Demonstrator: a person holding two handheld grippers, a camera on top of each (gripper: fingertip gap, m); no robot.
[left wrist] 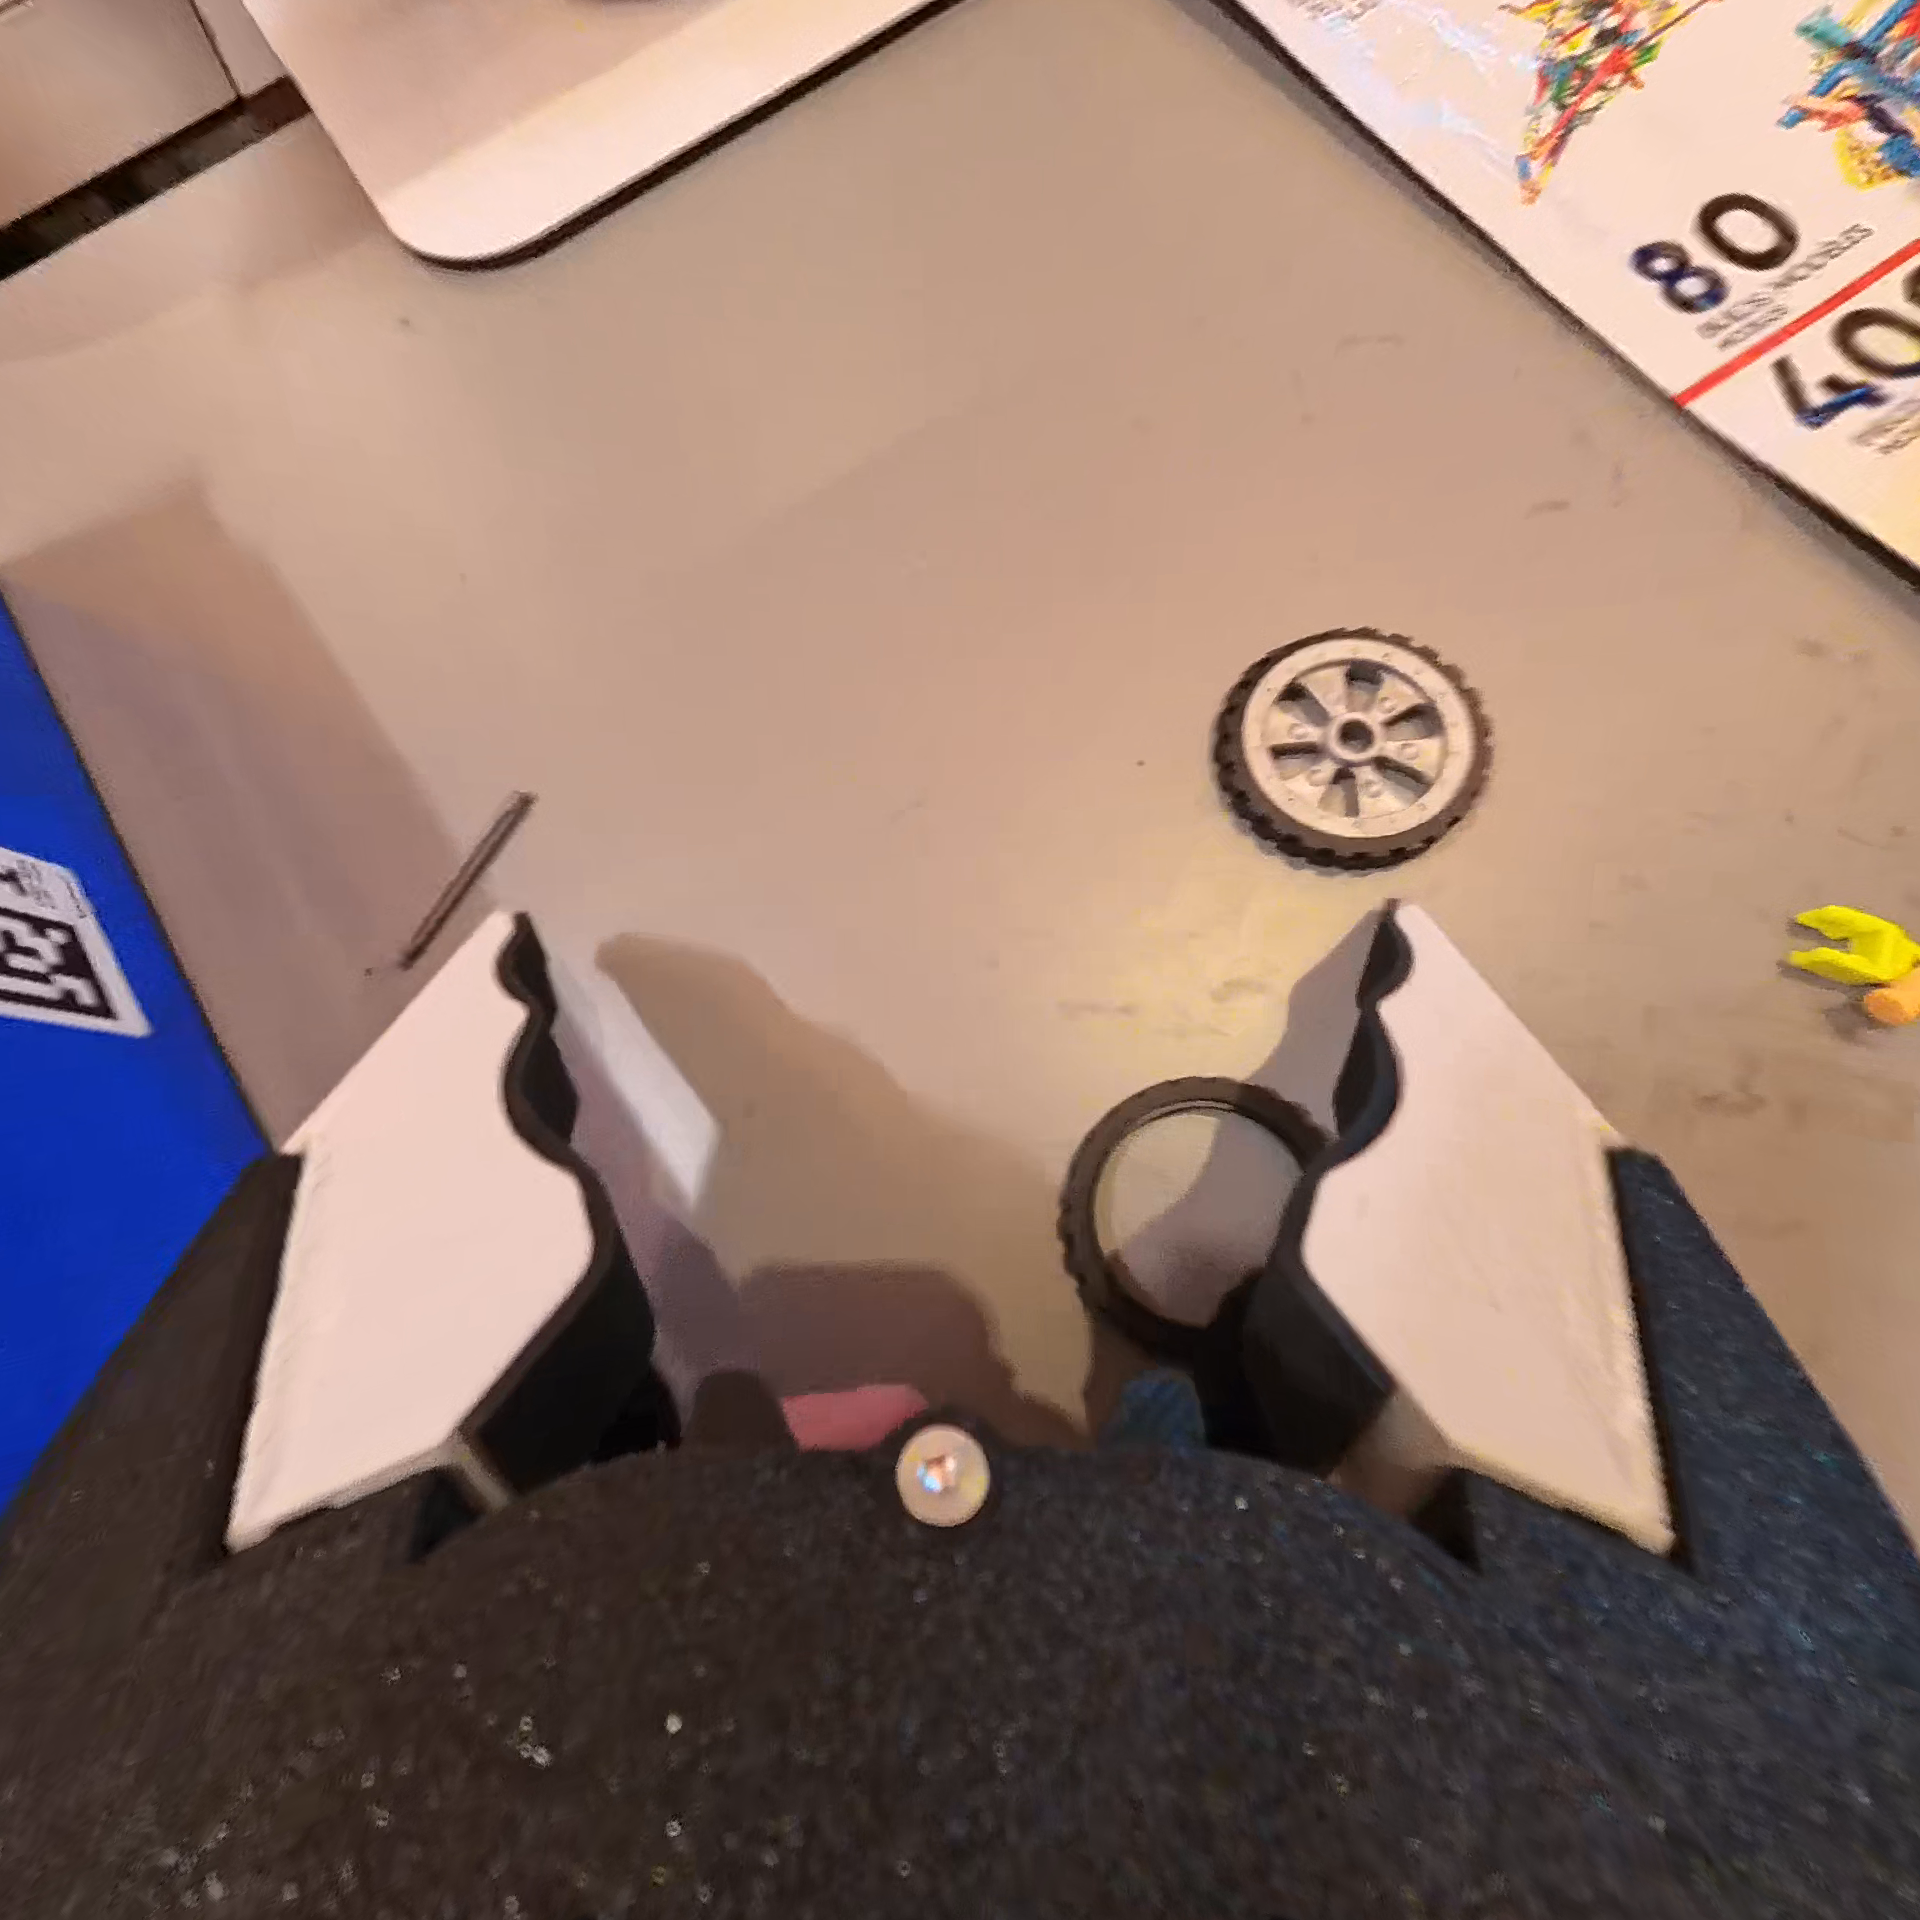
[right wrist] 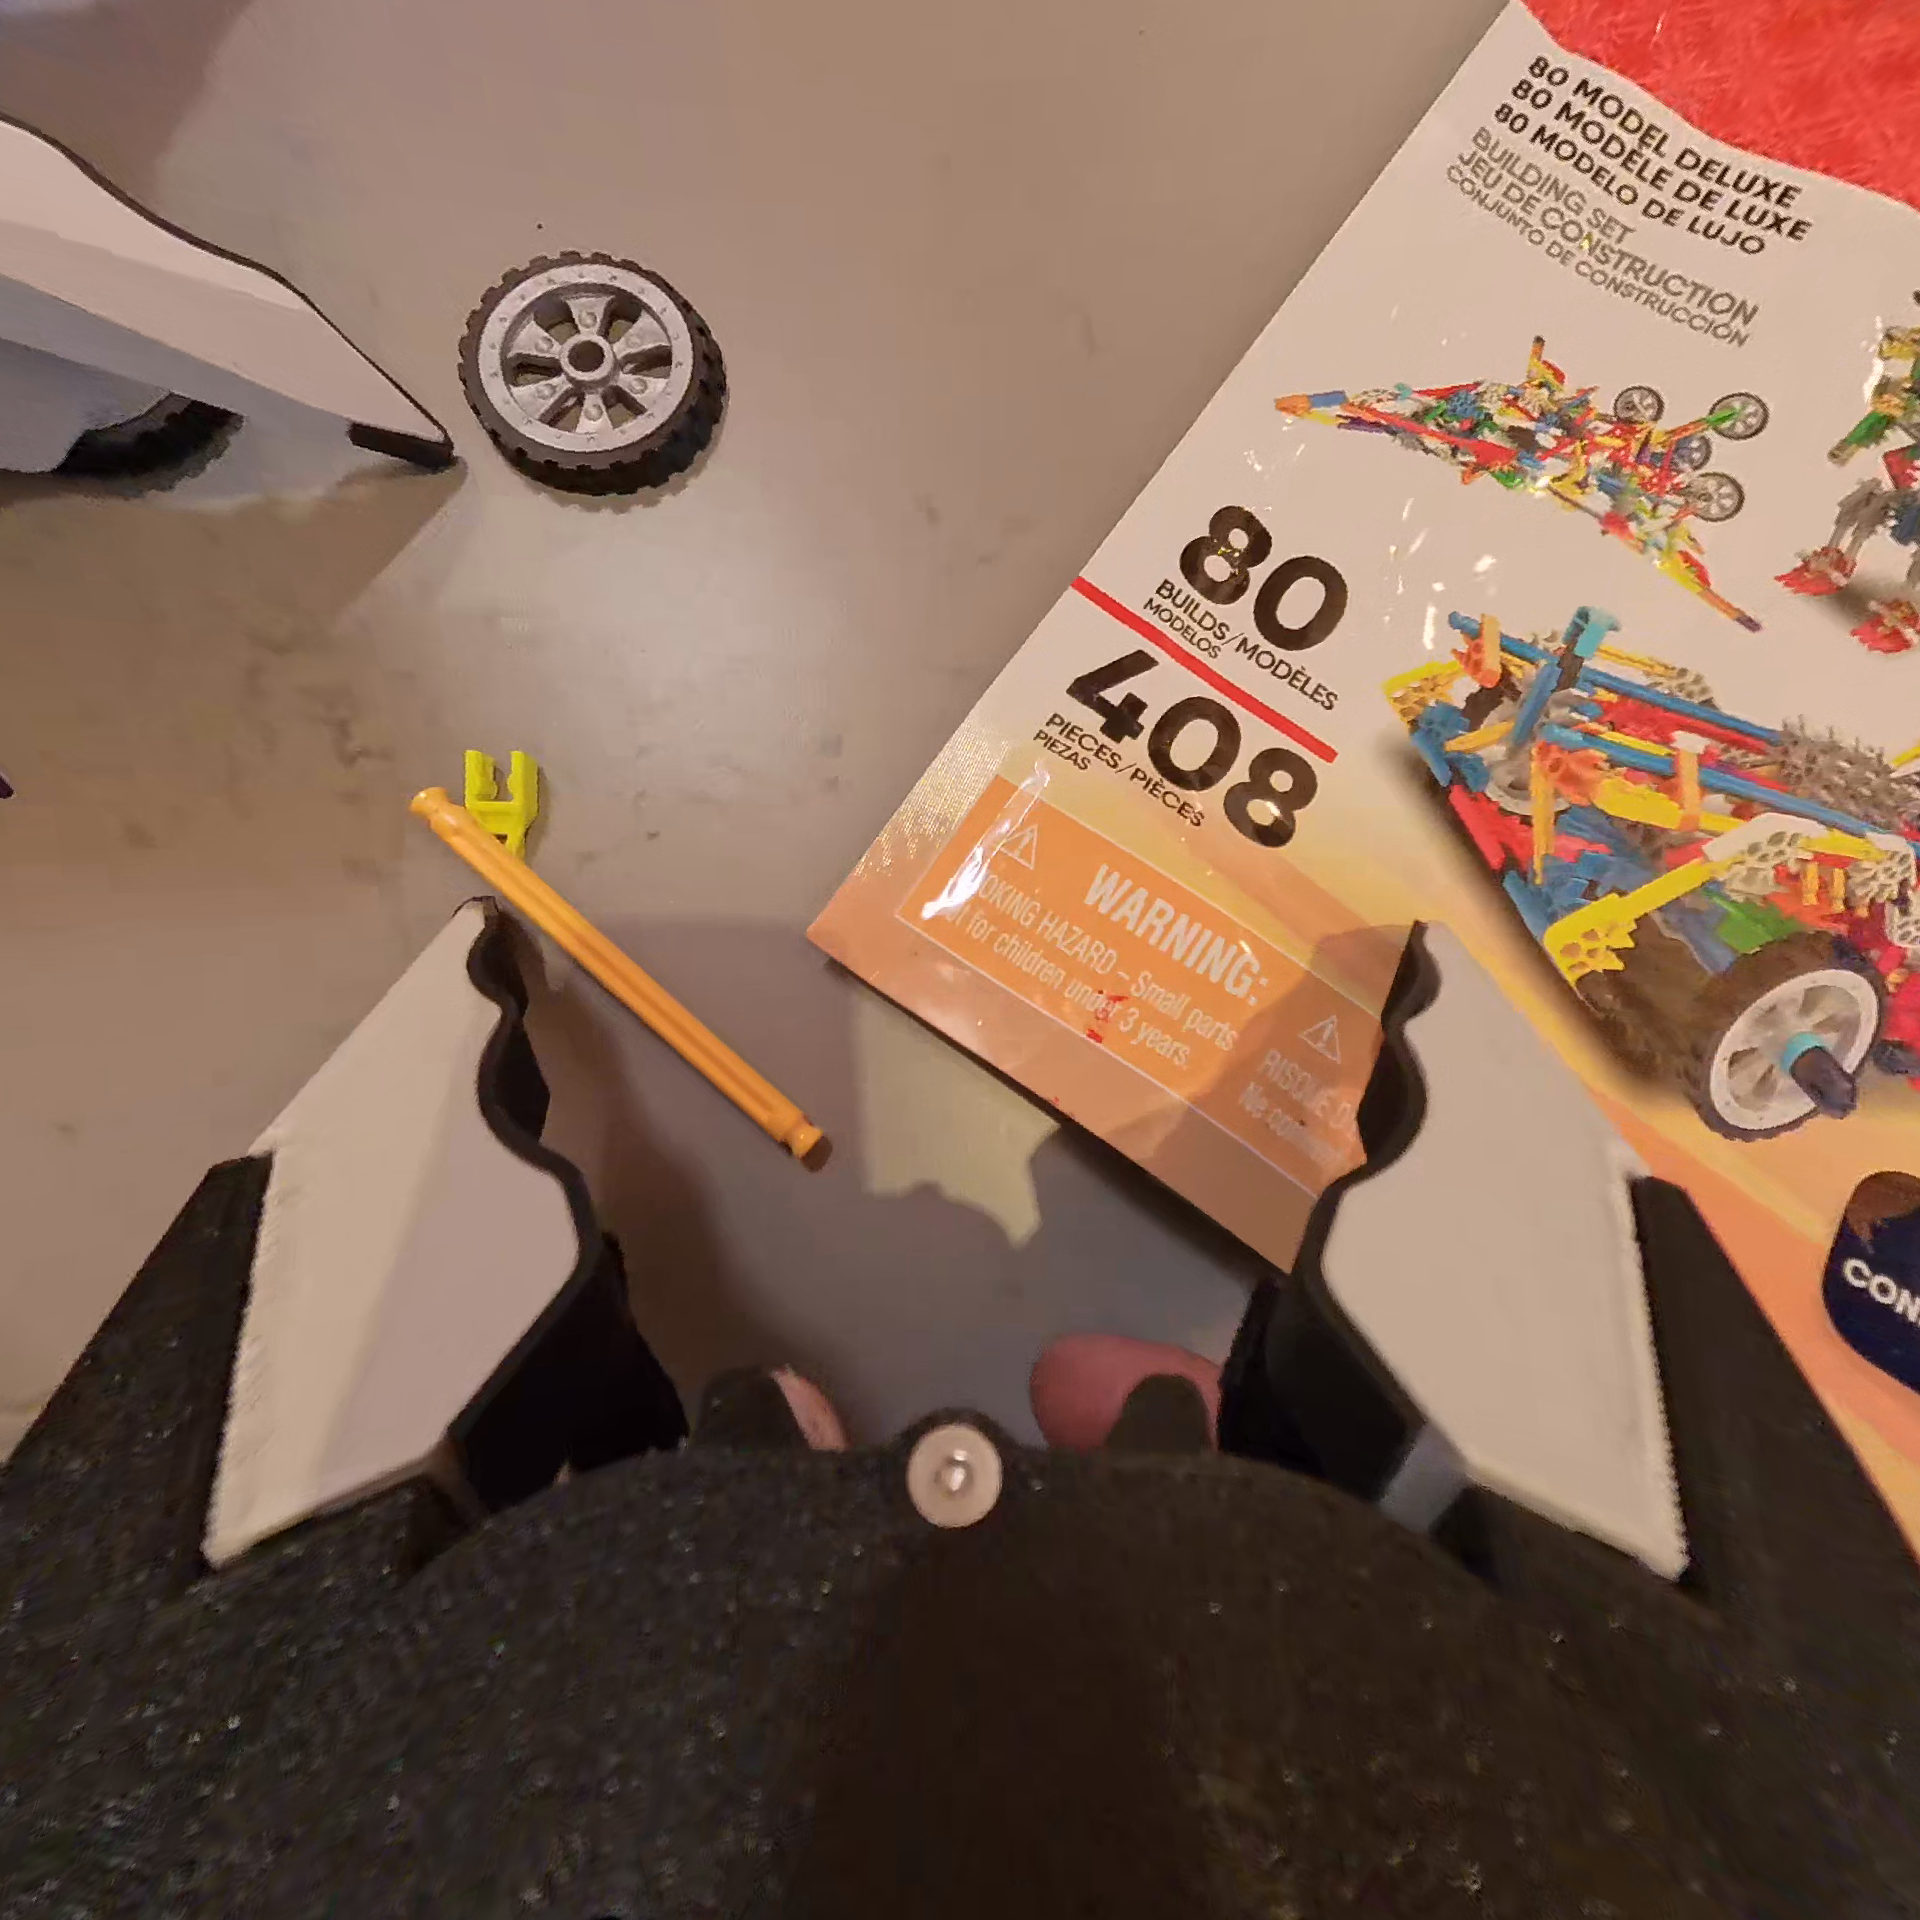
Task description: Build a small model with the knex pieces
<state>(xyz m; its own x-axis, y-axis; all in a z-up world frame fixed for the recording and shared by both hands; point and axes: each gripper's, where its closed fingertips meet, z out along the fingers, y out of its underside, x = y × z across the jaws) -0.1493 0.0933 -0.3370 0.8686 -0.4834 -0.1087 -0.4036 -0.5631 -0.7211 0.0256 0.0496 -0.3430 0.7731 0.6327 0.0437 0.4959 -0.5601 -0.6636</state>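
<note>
My left gripper (left wrist: 951, 935) is open and low over the grey table. A black rubber tyre ring (left wrist: 1174, 1216) lies flat against the inside of its right finger (left wrist: 1455, 1195). A toy wheel (left wrist: 1351, 743) with a silver spoked hub lies ahead to the right, apart from the gripper; it also shows in the right wrist view (right wrist: 592, 369). My right gripper (right wrist: 951, 925) is open and empty. An orange rod (right wrist: 623, 977) lies by its left finger (right wrist: 416, 1164), with a yellow-green connector (right wrist: 499, 790) at the rod's far end. The left gripper's finger (right wrist: 208, 343) shows at the upper left.
A printed sheet with pictures of toy models (right wrist: 1455, 727) lies on the right, partly under my right gripper's right finger; it also shows in the left wrist view (left wrist: 1662, 208). A blue box (left wrist: 83, 1039) stands at the left. A white board (left wrist: 540, 114) lies at the back. Red fabric (right wrist: 1766, 73) shows at the far right.
</note>
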